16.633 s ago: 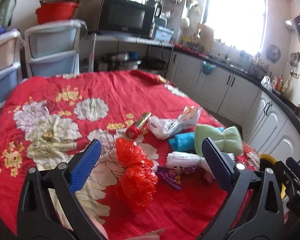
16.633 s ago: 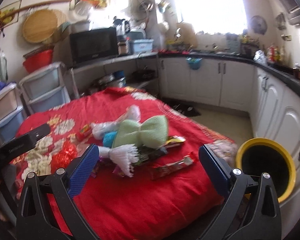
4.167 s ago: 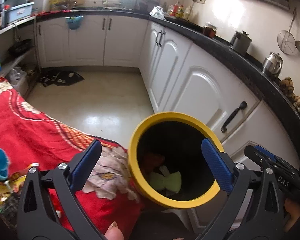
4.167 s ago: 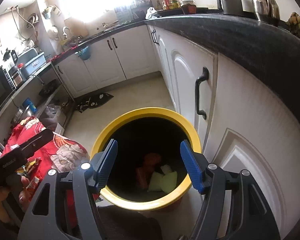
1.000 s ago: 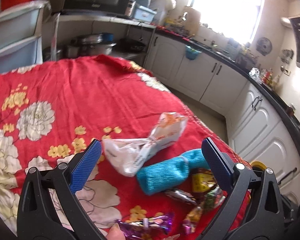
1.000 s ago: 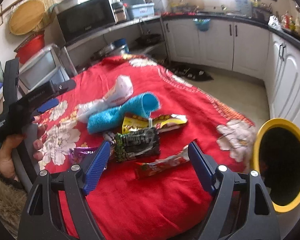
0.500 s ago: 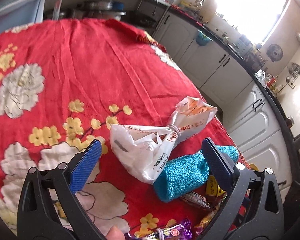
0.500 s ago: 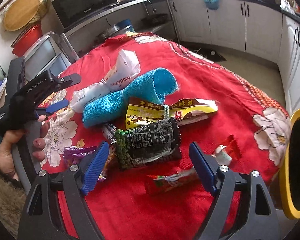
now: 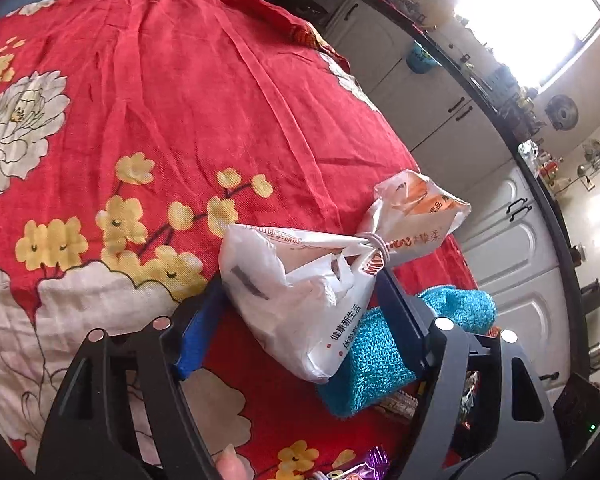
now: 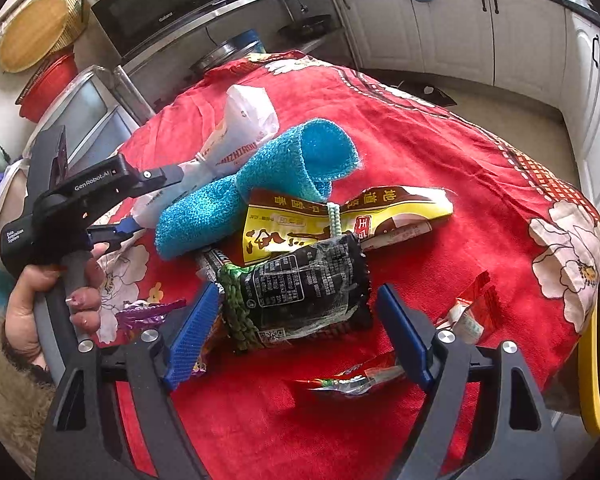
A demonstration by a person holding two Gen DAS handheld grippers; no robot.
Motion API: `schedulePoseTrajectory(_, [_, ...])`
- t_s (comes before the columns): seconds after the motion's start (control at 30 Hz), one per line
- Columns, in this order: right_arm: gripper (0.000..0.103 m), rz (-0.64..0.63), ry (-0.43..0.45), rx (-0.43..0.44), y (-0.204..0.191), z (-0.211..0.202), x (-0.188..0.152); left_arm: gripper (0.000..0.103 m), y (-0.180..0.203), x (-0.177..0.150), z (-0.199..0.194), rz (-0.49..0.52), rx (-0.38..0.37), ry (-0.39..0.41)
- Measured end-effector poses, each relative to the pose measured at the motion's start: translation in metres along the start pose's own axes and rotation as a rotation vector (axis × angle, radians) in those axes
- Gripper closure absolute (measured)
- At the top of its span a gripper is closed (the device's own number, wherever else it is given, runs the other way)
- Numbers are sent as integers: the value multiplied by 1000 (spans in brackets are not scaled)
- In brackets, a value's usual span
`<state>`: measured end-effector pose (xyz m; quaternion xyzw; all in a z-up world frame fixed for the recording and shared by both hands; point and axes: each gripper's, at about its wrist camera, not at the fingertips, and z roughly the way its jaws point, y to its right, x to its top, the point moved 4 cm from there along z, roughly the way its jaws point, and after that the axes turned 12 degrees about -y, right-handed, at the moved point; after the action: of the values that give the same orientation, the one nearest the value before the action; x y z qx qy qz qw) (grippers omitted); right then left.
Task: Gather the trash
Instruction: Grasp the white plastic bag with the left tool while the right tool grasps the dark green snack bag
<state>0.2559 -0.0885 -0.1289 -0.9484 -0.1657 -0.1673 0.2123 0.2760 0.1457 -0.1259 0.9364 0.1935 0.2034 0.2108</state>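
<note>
left tongs (image 9: pixel 300 316) closing round white bag (image 9: pixel 300 280); right tongs (image 10: pixel 296 332) open astride black packet (image 10: pixel 300 284); blue cloth (image 10: pixel 256 184) overlaps both.

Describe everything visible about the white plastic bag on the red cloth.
The white plastic bag is crinkled thin film printed with orange and red lettering, cinched near one end by a rubber band. It lies on the red flowered cloth, leaning against the blue knitted roll, between the left gripper fingers, which have just been closing.
</note>
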Motion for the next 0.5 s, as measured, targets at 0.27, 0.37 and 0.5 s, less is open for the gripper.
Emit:
schedulePoseTrajectory(0.27, [48, -22, 9, -2, -2, -2, 1, 67, 3, -1, -6, 30, 11, 22])
schedulePoseTrajectory(0.37, [54, -30, 13, 7, -4, -5, -1, 69, 4, -3, -11, 37, 11, 39])
schedulePoseTrajectory(0.5, [57, -31, 30, 8, -4, -12, -2, 71, 4, -6, -22, 47, 12, 69])
